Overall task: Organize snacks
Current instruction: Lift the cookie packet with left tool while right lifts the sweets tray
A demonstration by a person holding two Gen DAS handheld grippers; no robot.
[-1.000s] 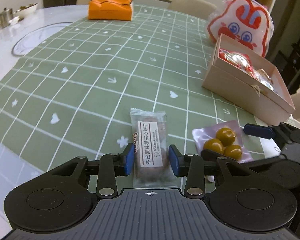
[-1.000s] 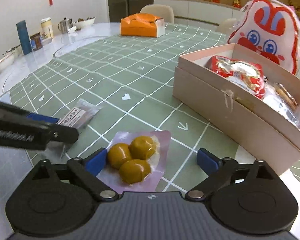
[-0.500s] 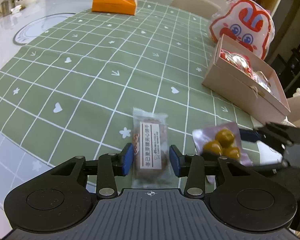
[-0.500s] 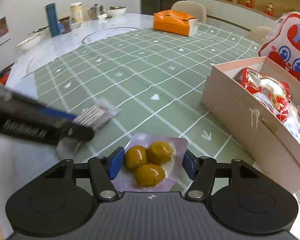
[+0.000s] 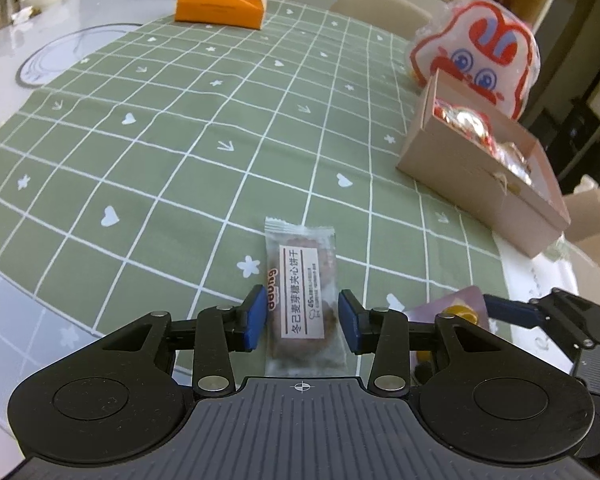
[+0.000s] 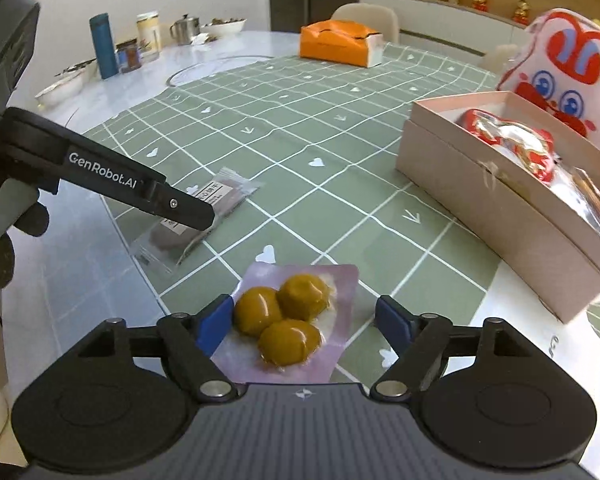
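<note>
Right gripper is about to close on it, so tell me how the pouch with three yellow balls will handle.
The pouch is thin film, so it probably flops and creases. The three round lumps likely shift, so the right gripper may slip off them. It looks light.

Green checked cloth on the white desk, bearing biscuit packet, yolk pouch, pink box, orange box.

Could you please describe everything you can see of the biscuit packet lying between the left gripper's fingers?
The biscuit packet is a clear plastic pouch with crimped ends and a white label printed in Chinese, holding a brown biscuit. It lies flat near the edge of the green checked tablecloth, lengthwise between the blue pads of the left hand-held gripper, which flank it closely; whether they touch it is unclear.
</note>
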